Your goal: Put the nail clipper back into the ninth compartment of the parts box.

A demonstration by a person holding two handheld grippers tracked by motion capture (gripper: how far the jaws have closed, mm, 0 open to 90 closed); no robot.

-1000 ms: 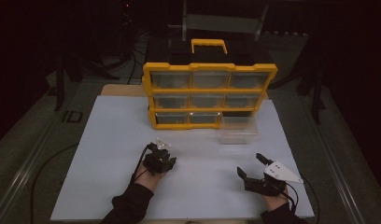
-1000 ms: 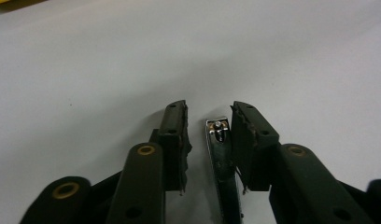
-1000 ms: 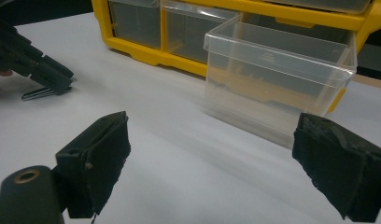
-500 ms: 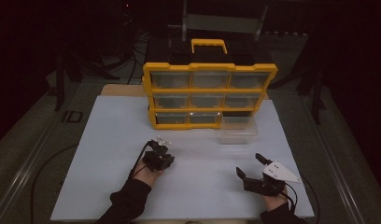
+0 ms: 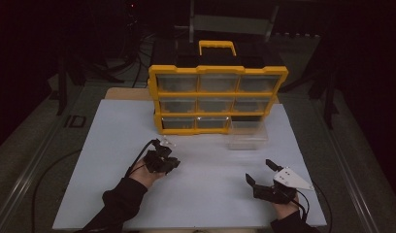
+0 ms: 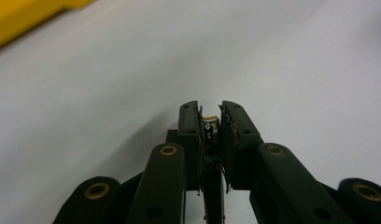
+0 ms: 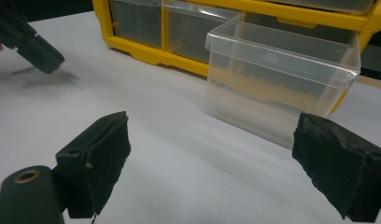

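My left gripper (image 5: 163,144) hovers over the white sheet, left of centre, in front of the yellow drawer cabinet (image 5: 218,97). Its jaws have just been closing, and in the left gripper view the left gripper (image 6: 210,114) is shut on a small dark part with a yellowish tip (image 6: 209,127). My right gripper (image 5: 259,171) rests near the sheet's front right, jaws wide apart with nothing between them. In the right gripper view the right gripper (image 7: 212,140) faces a clear plastic drawer (image 7: 282,79) standing on the sheet. That clear drawer (image 5: 248,135) sits below the cabinet's empty bottom-right slot.
The cabinet (image 7: 146,51) holds three rows of clear drawers and has a black case with a yellow handle (image 5: 216,47) behind it. The white sheet (image 5: 113,145) covers the table; dark floor and stands surround it. My left gripper's cable (image 5: 138,158) trails back along the sleeve.
The left hand has lifted a little off the sheet and drifted slightly left. The right hand and the clear drawer have stayed where they were.
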